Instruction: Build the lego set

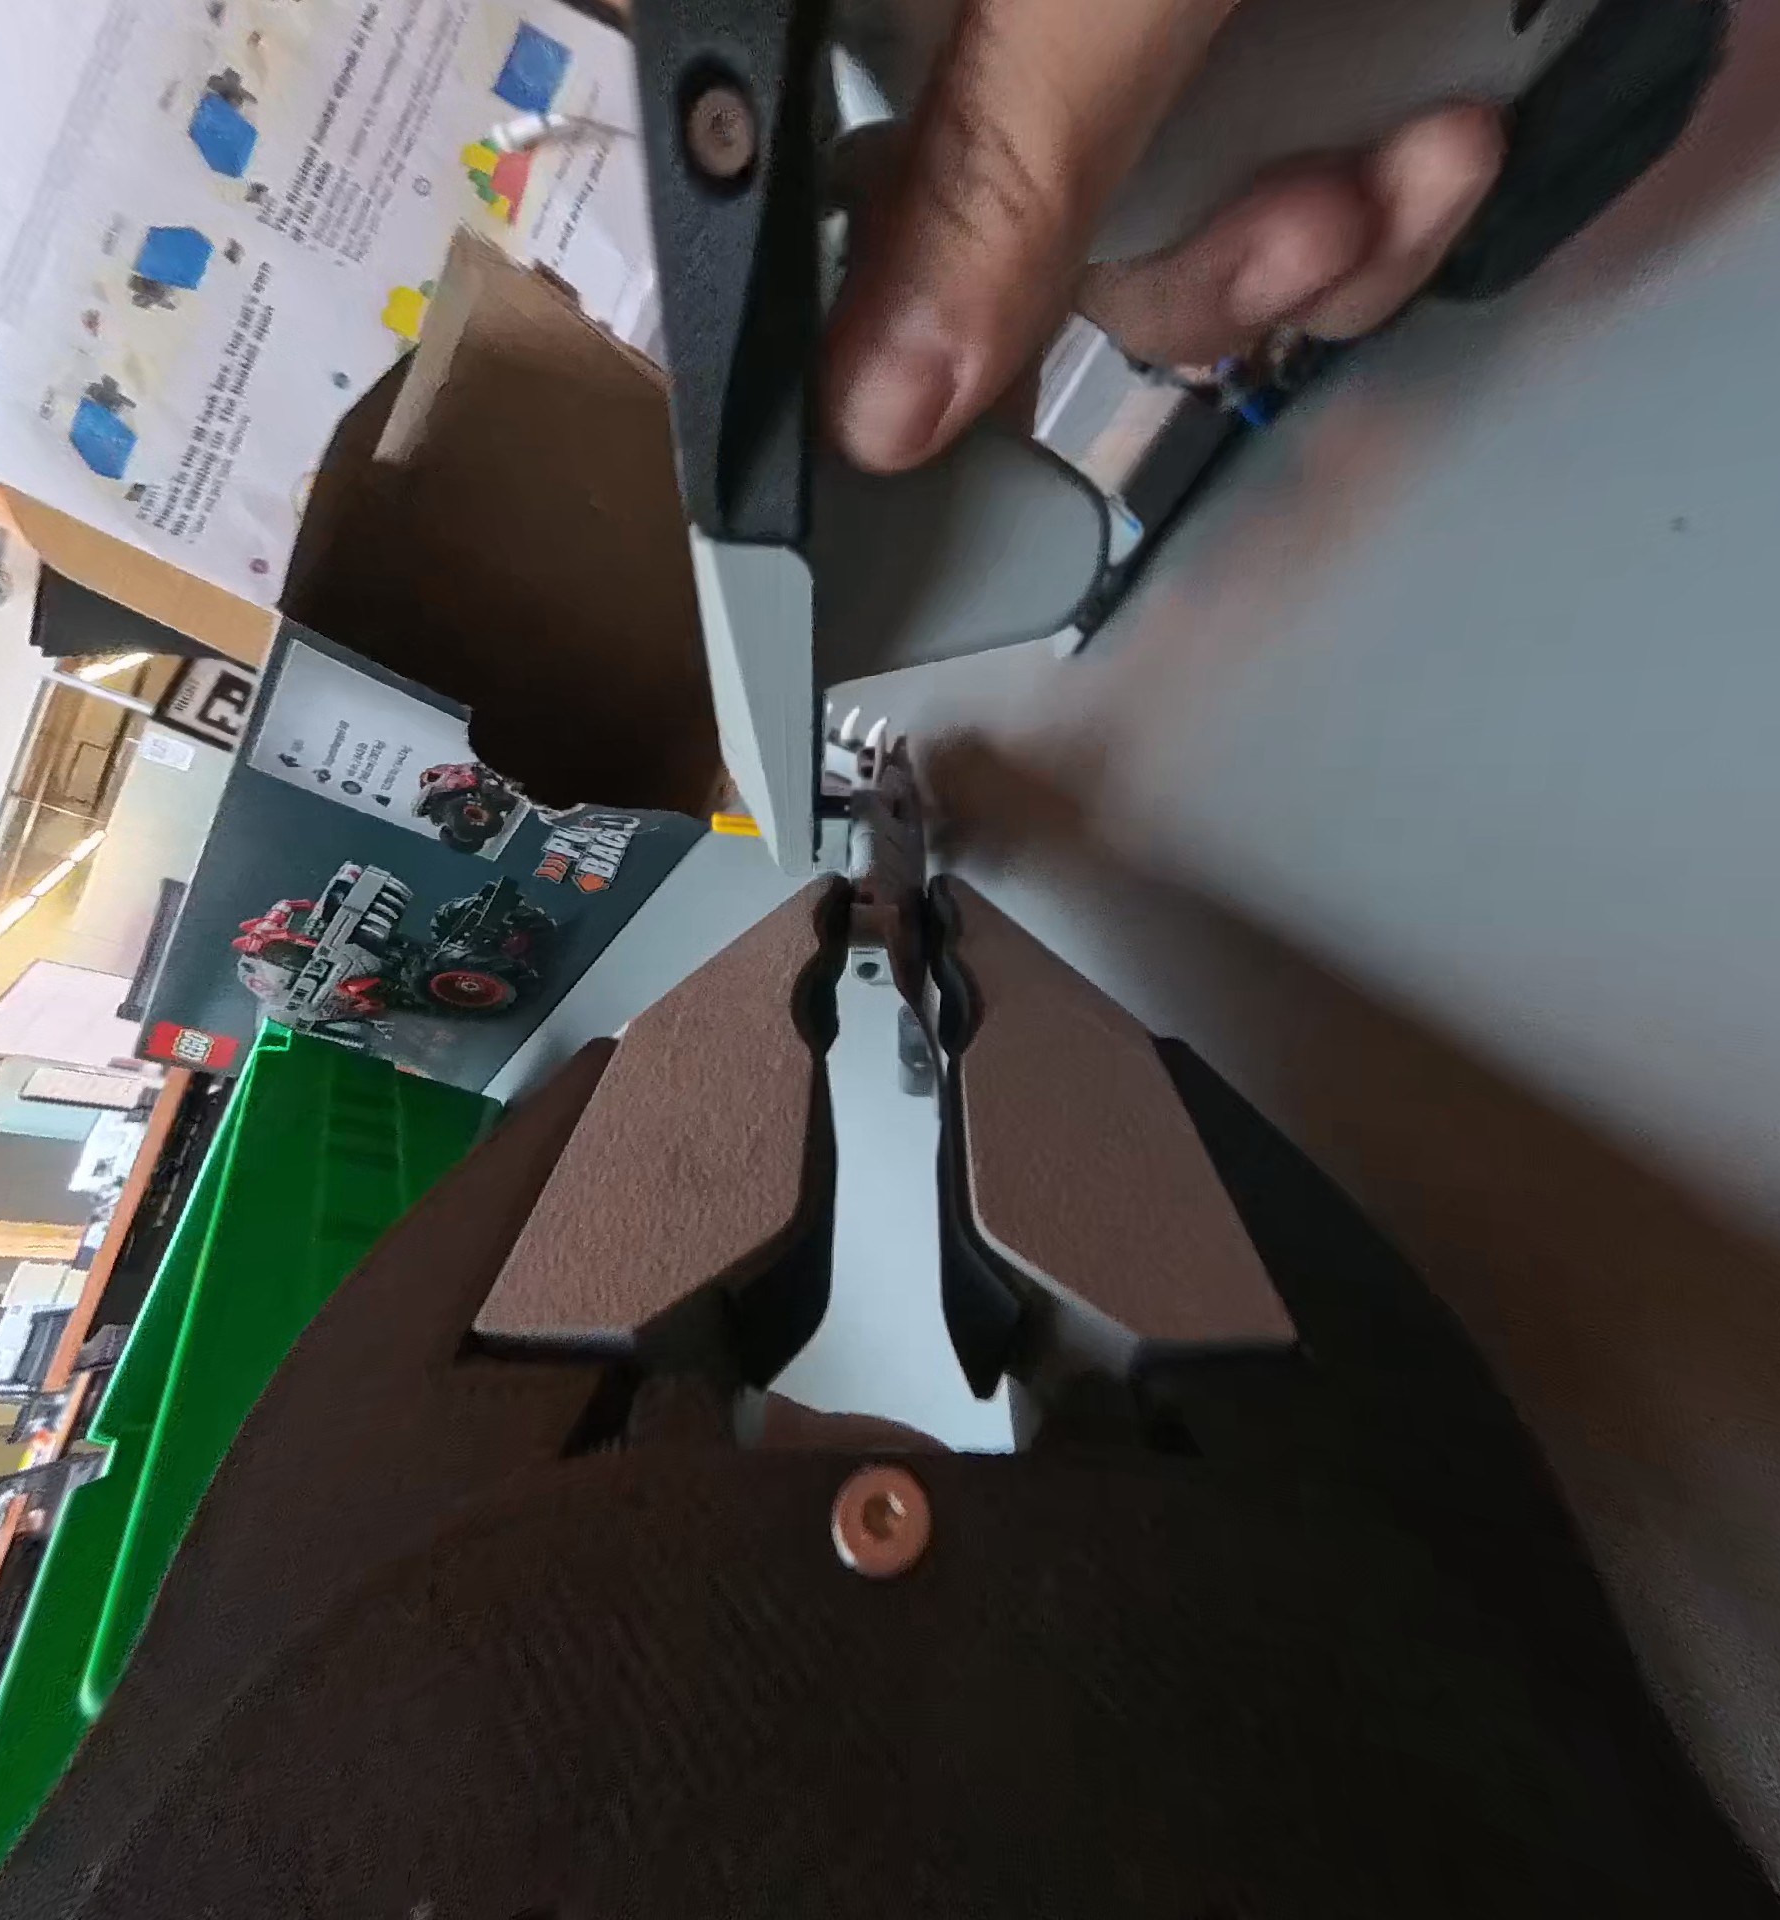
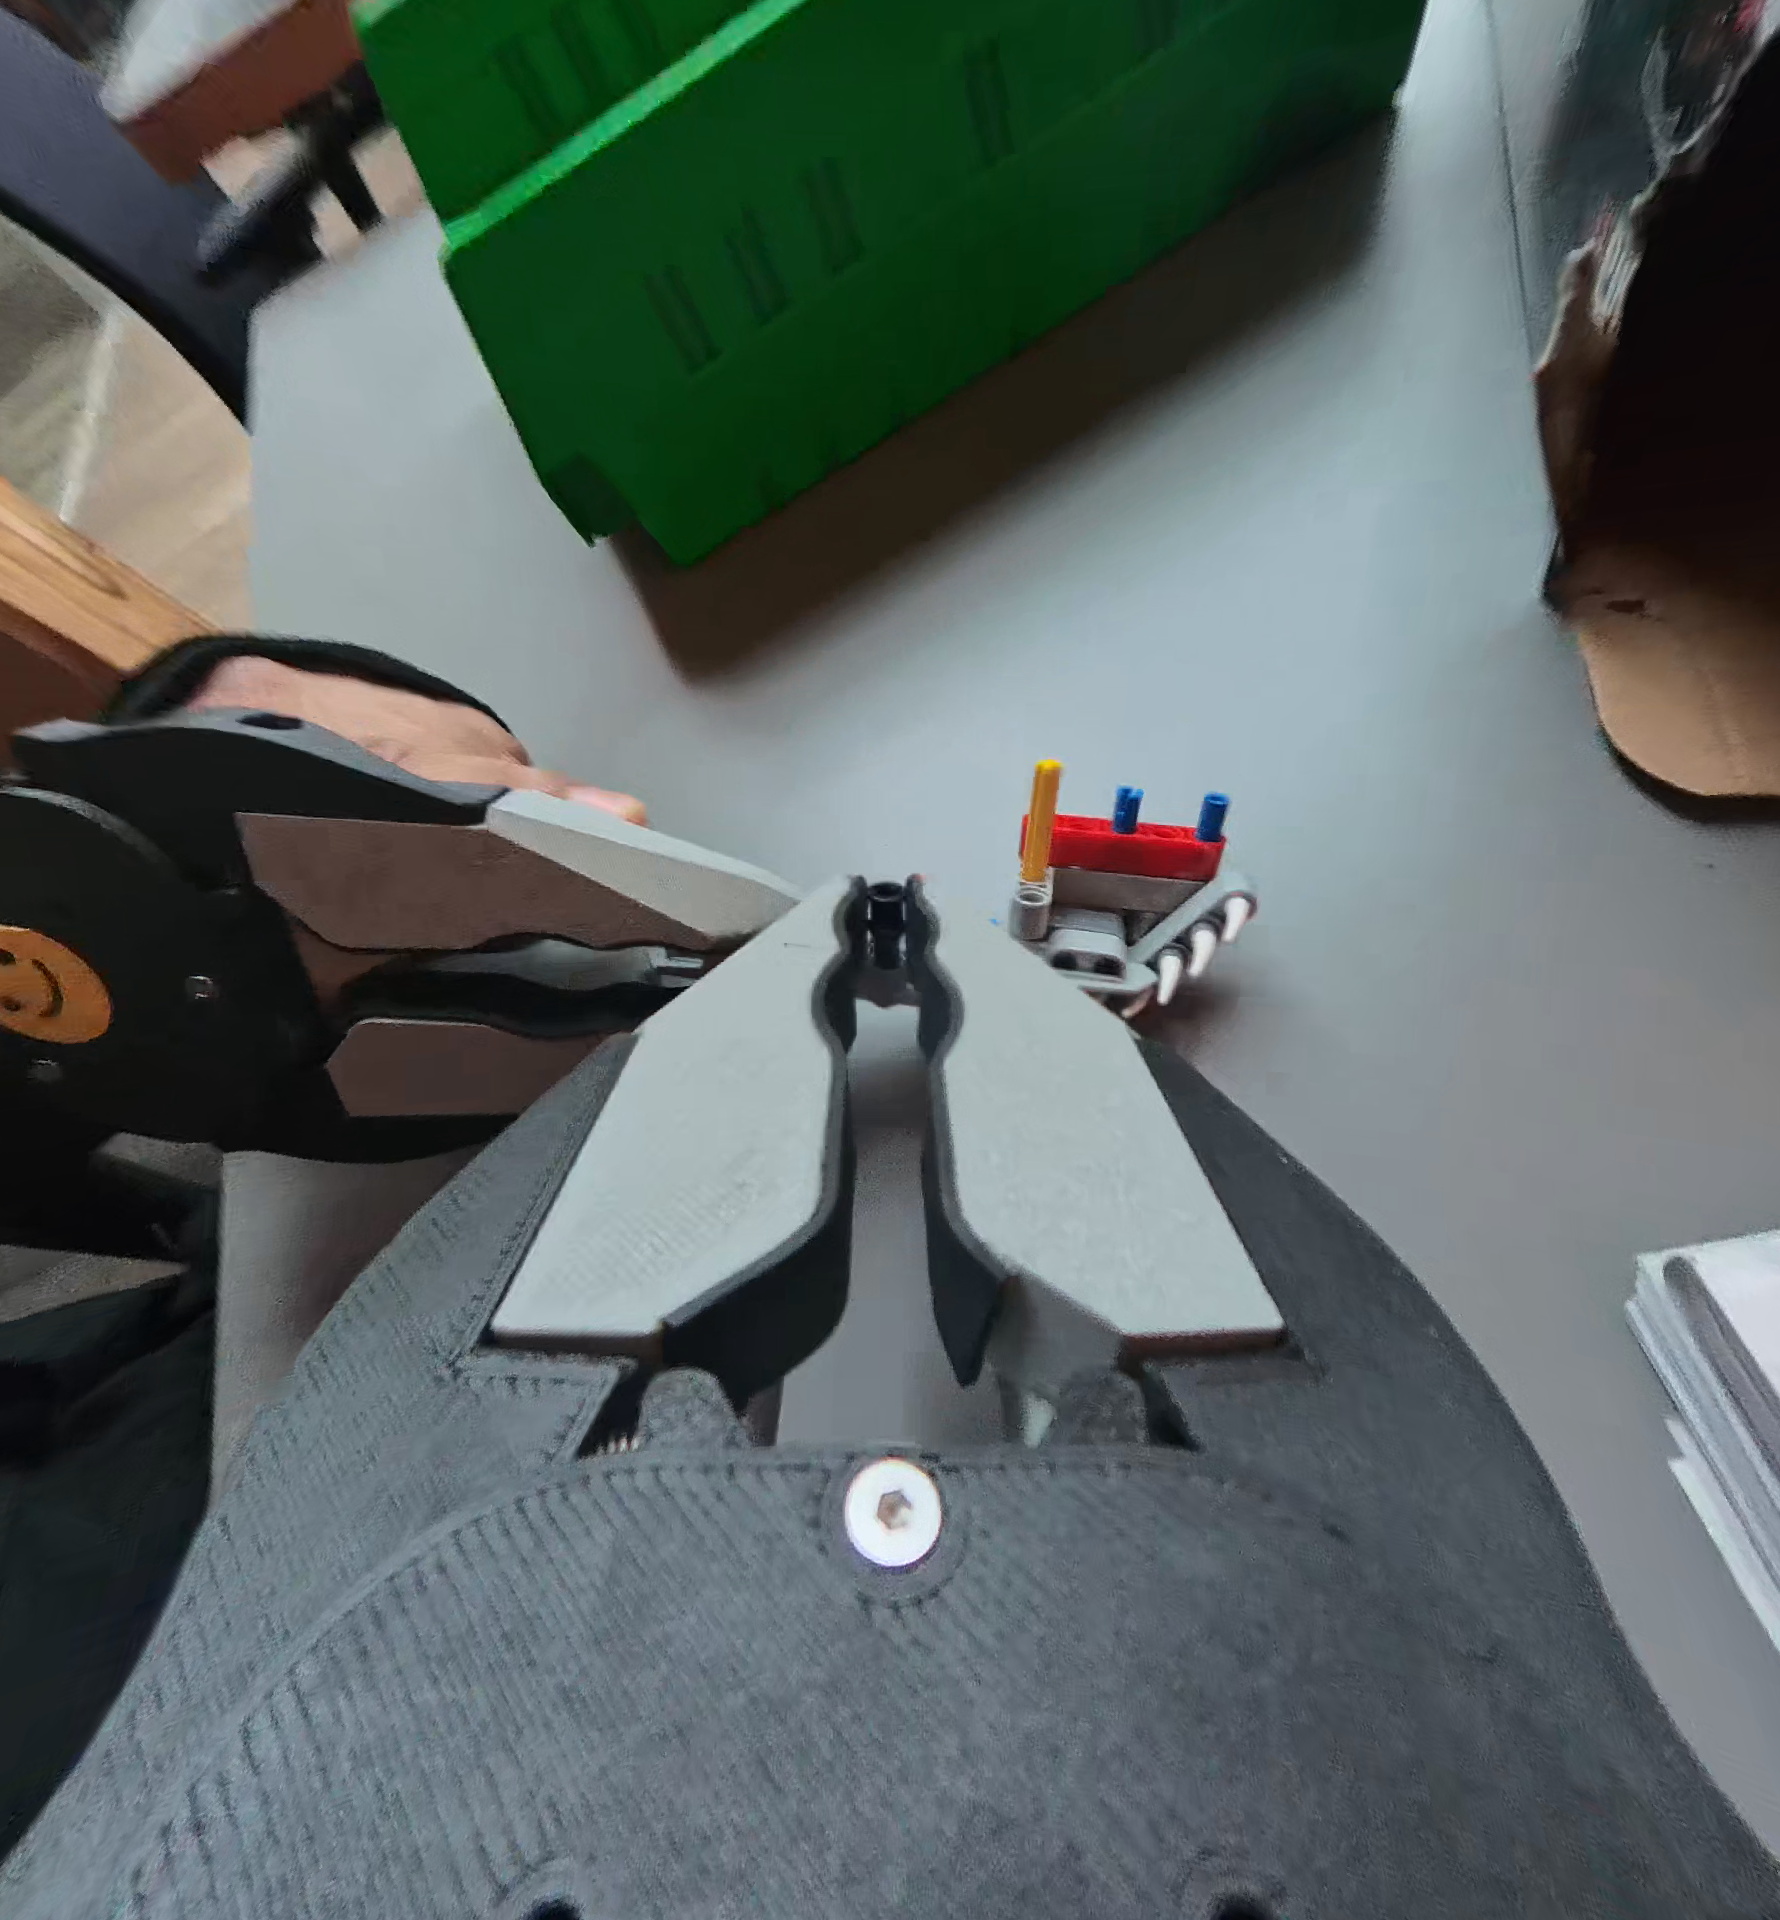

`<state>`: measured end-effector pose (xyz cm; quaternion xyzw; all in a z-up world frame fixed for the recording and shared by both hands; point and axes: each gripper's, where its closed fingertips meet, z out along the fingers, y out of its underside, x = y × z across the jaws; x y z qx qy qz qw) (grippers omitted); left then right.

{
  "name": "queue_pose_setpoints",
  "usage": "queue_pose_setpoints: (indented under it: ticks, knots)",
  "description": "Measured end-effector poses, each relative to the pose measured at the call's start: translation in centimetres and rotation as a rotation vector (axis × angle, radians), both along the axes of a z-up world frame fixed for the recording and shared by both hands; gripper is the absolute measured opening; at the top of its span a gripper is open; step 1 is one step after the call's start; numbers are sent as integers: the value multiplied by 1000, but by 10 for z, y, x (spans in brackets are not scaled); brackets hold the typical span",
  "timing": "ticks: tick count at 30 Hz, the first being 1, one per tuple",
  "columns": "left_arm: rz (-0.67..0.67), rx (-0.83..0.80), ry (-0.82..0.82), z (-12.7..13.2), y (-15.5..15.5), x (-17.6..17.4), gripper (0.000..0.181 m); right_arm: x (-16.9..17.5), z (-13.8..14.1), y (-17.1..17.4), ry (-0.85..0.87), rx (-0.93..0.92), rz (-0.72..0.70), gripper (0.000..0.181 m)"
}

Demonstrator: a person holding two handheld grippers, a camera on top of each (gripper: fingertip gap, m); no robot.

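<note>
Left wrist view: the left tool (image 1: pixel 881 899) is nearly closed on a small grey-and-dark lego piece (image 1: pixel 881 831) at its tips. The right tool (image 1: pixel 798 727) meets it from ahead, a hand (image 1: pixel 1073 208) on its grip. The dark printed lego box (image 1: pixel 387 894) stands to the left.

Right wrist view: the right tool (image 2: pixel 886 914) pinches a small black lego pin (image 2: pixel 884 914) between narrow tips. Just beyond to its right, on the grey tabletop (image 2: pixel 1281 623), sits a small assembly (image 2: pixel 1125 894) of red beam, blue pins, yellow axle and white teeth. The build looks barely begun; most remains.
</note>
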<state>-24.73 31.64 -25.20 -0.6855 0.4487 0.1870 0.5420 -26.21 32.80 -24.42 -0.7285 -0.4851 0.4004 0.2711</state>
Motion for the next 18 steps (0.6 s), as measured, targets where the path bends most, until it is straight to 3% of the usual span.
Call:
queue_pose_setpoints:
  ticks: [6, 10, 11, 12, 13, 14, 16, 18]
  knots:
    - [9, -10, 71, -6, -1, 1, 13, -5, -3, 3, -69, 160, -31, 2]
    - [28, -12, 28, -3, 0, -4, 13, -12, 3, 6, -9, 219, -49, 2]
    - [23, -5, 14, 0, 0, -3, 13, -12, 10, 8, 32, 239, -65, 2]
    - [-103, -62, -1, -9, -11, 17, 12, -14, 33, 18, 153, 296, -131, 2]
    - [-201, -26, 81, -13, -25, 40, 12, -13, 53, 27, 216, 290, -166, 2]
    - [-212, 8, 172, -19, -28, 52, 12, -15, 67, 32, 280, 249, -174, 1]
    - [-82, -1, 73, -9, -9, 36, 12, -24, 72, 25, 330, 104, -119, 2]
    - [-13, -7, -23, 1, 0, 14, 12, -25, 78, 17, 360, 128, -106, 2]
